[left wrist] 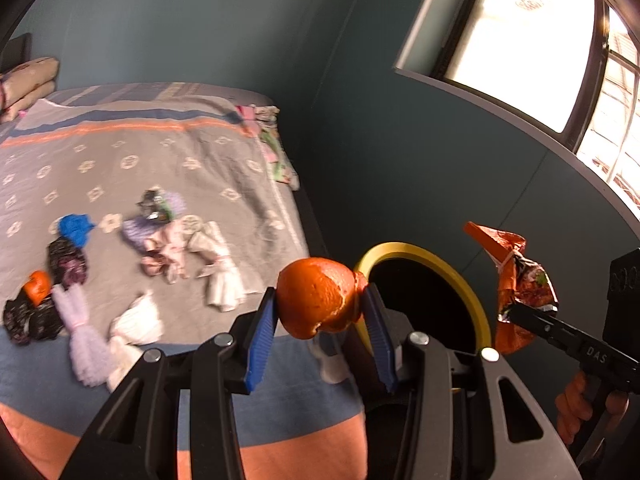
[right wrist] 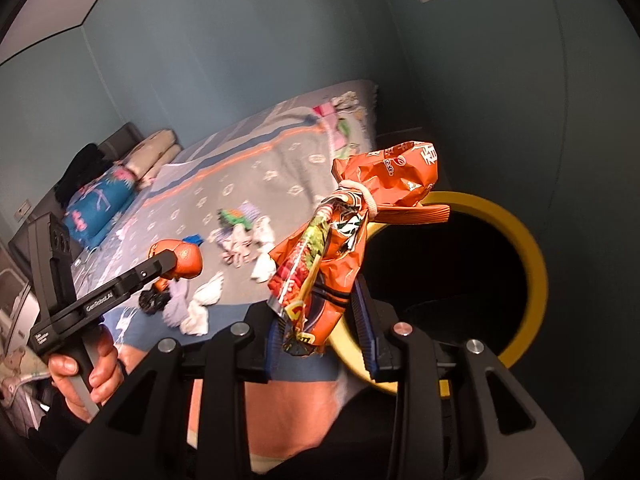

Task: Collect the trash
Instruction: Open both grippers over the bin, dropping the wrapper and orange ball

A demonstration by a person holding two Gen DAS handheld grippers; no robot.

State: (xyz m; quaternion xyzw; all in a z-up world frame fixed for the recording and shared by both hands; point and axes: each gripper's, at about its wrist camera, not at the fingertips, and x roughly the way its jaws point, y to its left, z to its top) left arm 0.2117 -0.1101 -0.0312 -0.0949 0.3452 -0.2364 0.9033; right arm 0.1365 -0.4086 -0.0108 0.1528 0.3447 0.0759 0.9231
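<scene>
My left gripper (left wrist: pixel 320 312) is shut on an orange peel (left wrist: pixel 316 298) and holds it in the air just left of the yellow-rimmed bin (left wrist: pixel 478 304). My right gripper (right wrist: pixel 320 320) is shut on an orange snack wrapper (right wrist: pixel 344 240) tied with a rubber band, held up in front of the bin's rim (right wrist: pixel 532 264). The wrapper (left wrist: pixel 516 280) and right gripper also show in the left wrist view, right of the bin. The left gripper with the peel (right wrist: pixel 182 258) shows in the right wrist view, above the bed.
A bed (left wrist: pixel 160 160) with a grey patterned cover holds several scattered socks and rags (left wrist: pixel 216 272), a blue piece (left wrist: pixel 74 228), dark crumpled bits (left wrist: pixel 66 264) and another orange piece (left wrist: pixel 38 286). Pillows (left wrist: pixel 28 84) lie at its head. A window (left wrist: pixel 520 40) is in the teal wall.
</scene>
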